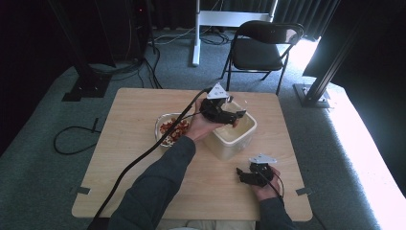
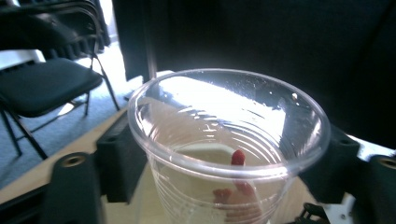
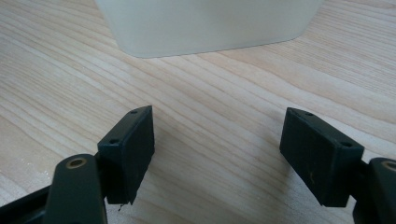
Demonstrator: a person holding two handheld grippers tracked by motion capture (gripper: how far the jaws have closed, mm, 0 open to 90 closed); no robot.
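Pale wood grain of the surface (image 3: pixel 210 140) lay bare under the right tool (image 1: pixel 250 176), which rested nearest the person with its jaws spread and nothing between them. Beyond it stood a white rectangular tub (image 1: pixel 233 135).

The left tool (image 1: pixel 225 114) was over the tub, and a clear plastic cup (image 2: pixel 229 144) sat between its jaws, a pad at each side of the wall just under the rim. Whether the pads pressed on the wall or merely flanked it could not be told. A few red pieces (image 2: pixel 238 157) clung inside the cup.

The cup was judged light, thin-walled, slippery and easily crushed; hold it below the stiffer rim with light pressure.

Left of the tub stood a bowl of red pieces (image 1: pixel 171 128), and off the surface a black folding chair (image 1: pixel 262 48).
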